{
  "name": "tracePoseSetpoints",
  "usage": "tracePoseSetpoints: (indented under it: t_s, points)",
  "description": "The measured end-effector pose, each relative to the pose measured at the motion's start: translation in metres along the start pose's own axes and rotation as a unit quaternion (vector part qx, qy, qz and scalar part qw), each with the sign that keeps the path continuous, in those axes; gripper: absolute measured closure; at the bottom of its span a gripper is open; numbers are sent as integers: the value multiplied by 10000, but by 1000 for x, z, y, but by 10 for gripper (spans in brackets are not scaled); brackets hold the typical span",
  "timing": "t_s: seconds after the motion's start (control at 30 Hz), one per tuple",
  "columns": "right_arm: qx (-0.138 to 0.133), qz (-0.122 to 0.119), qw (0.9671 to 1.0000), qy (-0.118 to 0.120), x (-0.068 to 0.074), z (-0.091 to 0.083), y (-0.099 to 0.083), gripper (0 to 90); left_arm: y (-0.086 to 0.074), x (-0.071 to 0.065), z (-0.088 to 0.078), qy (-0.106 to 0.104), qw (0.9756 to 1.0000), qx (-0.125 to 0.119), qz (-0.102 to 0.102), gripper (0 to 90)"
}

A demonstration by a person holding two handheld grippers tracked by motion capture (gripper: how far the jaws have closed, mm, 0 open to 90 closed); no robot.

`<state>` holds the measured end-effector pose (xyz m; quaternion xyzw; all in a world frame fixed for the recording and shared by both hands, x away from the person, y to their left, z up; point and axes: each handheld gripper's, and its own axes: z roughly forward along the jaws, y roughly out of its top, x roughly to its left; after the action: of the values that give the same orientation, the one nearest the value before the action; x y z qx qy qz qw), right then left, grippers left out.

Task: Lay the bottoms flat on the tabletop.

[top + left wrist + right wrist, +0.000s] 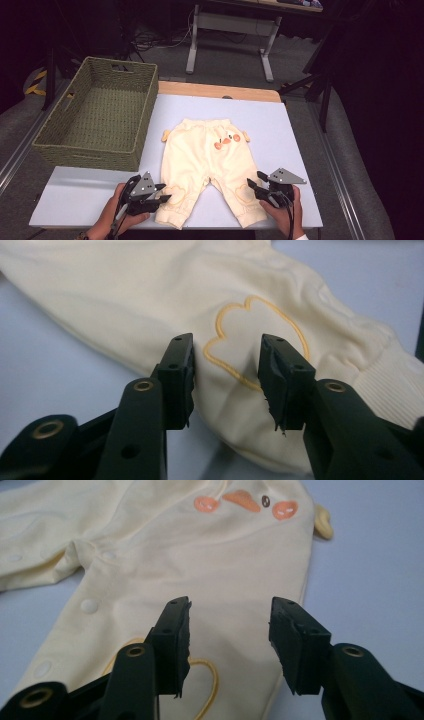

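Cream-yellow cotton baby trousers point(207, 160), printed with an orange duck face below the waistband, are laid flat at the centre of the high view on a pale blue-white rectangular table top point(300, 135). The waistband is turned toward the far edge; both leg cuffs are turned toward the near edge, lower centre of the frame.

Left gripper point(161, 193), black two-jaw with a grey three-cornered plate, is held in the person's left hand point(112, 212) at the lower left of the high view, beside the outer edge of the left trouser leg. In the left gripper view point(227, 367) the jaws are seen part-way open, with an orange-outlined knee patch point(255, 340) lying behind the gap. No pinch of fabric is seen between the pads.

Right gripper point(255, 183), of the same build, is held in the right hand point(282, 212) at the lower right of the high view, at the outer edge of the right trouser leg. In the right gripper view point(230, 630) the jaws stand part-way open above the leg cloth, nothing clamped. The duck face point(245, 501) is seen at the upper centre of that frame.

An olive-green woven rectangular basket point(65, 145) is placed at the upper left of the high view, its near right corner just beside the trousers' waist end.
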<state>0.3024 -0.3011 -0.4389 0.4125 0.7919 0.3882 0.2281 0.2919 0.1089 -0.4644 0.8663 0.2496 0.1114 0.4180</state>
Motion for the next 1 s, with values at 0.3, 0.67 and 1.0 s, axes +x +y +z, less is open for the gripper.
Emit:
tracePoseSetpoints:
  t_s: [0.3, 0.67, 1.0]
  points:
    - [-411, -47, 9991, -102, -19, 21, 30, 436, 48, 23, 12, 505, 9969, -607, -10, 425]
    - [-83, -18, 9997, -231, -55, 96, 70, 389, 88, 83, 66, 860, 9926, -387, -767, 271]
    - [469, 319, 9977, -370, -76, 141, 94, 365, 99, 117, 105, 1402, 9798, 57, -1424, 310]
